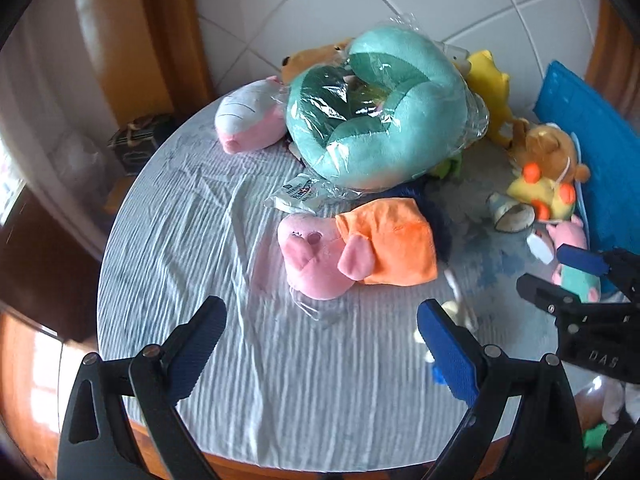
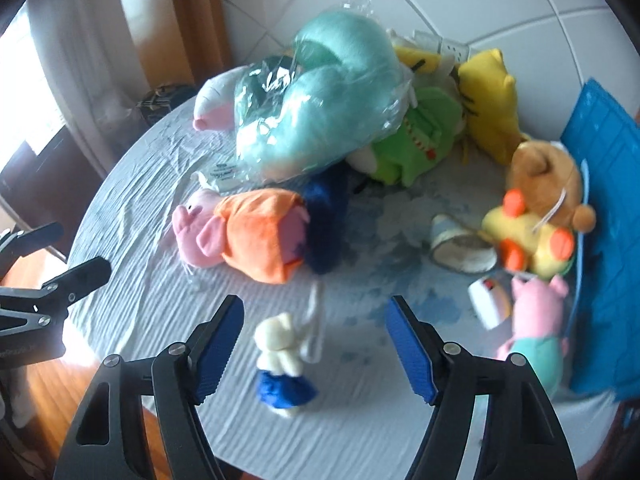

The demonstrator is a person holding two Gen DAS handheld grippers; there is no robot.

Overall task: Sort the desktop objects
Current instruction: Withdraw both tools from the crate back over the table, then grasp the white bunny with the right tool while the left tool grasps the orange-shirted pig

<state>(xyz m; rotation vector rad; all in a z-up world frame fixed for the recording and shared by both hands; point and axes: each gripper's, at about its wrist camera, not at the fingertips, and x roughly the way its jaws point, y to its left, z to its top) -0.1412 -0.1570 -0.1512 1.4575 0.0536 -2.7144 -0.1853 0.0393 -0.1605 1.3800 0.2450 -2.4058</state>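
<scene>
A pink pig plush in an orange dress (image 1: 352,252) (image 2: 248,232) lies mid-table, just beyond my left gripper (image 1: 320,340), which hangs open over bare cloth with nothing between its fingers. A small white and blue plush (image 2: 280,360) lies on the cloth between the fingers of my right gripper (image 2: 314,320); the pads stand apart from it, so that gripper is open. Behind the pig sits a big teal cushion in a plastic bag (image 1: 376,108) (image 2: 320,100). The right gripper (image 1: 548,270) also shows at the right edge of the left wrist view.
The round table (image 1: 180,240) wears a pale striped cloth. At the back lie a pink-white plush (image 1: 248,116), a yellow plush (image 2: 488,100) and a green plush (image 2: 416,140). To the right are a brown bear (image 2: 544,176), a yellow duck (image 2: 528,240), a small pig (image 2: 536,328) and a blue mat (image 2: 608,240).
</scene>
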